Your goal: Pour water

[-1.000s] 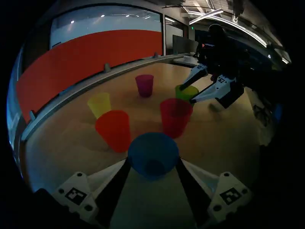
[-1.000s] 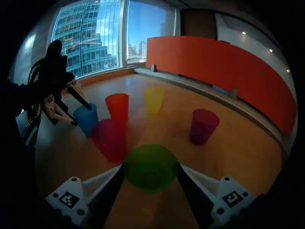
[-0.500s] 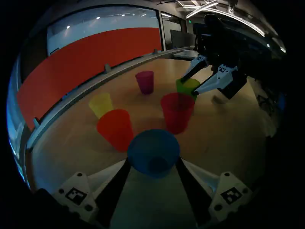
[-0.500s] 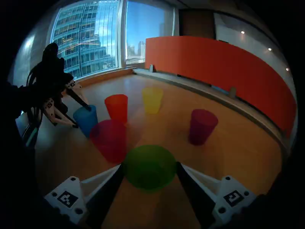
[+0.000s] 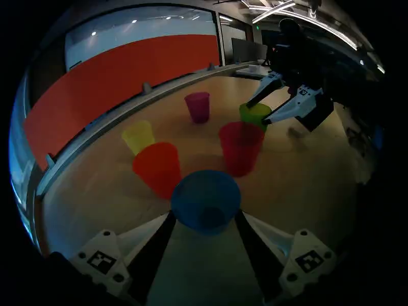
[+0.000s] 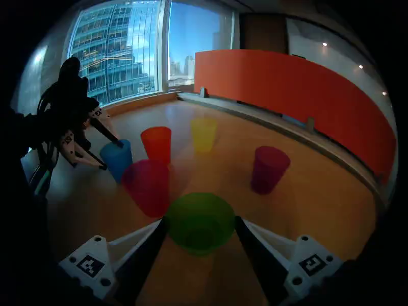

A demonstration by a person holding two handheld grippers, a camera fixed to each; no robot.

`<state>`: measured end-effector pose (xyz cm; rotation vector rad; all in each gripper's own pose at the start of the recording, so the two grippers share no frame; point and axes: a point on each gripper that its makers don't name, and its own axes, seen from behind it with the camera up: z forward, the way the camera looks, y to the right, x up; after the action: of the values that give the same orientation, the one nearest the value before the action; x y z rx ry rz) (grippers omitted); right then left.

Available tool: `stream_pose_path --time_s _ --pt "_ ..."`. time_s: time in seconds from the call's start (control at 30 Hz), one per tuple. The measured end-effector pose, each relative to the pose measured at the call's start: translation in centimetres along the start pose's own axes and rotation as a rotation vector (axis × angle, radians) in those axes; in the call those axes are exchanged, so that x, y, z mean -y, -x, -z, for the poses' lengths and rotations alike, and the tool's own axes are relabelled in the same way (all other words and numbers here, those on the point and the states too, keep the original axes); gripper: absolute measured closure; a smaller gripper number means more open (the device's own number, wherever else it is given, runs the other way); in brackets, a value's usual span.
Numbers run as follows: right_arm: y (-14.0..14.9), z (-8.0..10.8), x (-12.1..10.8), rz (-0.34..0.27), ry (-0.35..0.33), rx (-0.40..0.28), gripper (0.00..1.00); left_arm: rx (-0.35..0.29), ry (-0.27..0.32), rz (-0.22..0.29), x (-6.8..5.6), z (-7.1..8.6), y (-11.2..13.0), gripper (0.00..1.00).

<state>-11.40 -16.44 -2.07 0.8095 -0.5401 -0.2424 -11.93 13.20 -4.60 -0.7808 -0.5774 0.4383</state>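
Gripping the blue cup (image 5: pixel 205 196), the left gripper (image 5: pixel 205 216) barely shifted; the right gripper (image 6: pixel 200 221) stayed clamped on the green cup (image 6: pixel 200 209); neither tipped yet.

We record a light wooden counter (image 5: pixel 306 173), four cups standing upright on it, yellow cup (image 5: pixel 138 136), orange cup (image 5: pixel 158 167), red cup (image 5: pixel 240 148), purple cup (image 5: pixel 198 106) farthest back, raised rail (image 5: pixel 127 104) along the far edge.

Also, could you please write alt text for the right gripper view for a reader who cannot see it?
The right claw grips a green cup in the foreground at a wooden table. Beyond it stand a red cup, an orange cup, a yellow cup and a purple cup. At far left the left claw holds a blue cup.
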Motion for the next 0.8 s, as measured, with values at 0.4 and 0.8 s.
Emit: stream_pose_path --time_s 0.4,0.8 --pt "0.0 0.6 0.0 0.004 0.010 -0.003 0.00 0.029 -0.022 0.000 0.5 1.0 1.5 0.15" --pt "-0.8 3.1 -0.4 -0.004 0.053 -0.043 0.00 0.000 -0.095 0.048 2.4 4.7 2.1 0.14"
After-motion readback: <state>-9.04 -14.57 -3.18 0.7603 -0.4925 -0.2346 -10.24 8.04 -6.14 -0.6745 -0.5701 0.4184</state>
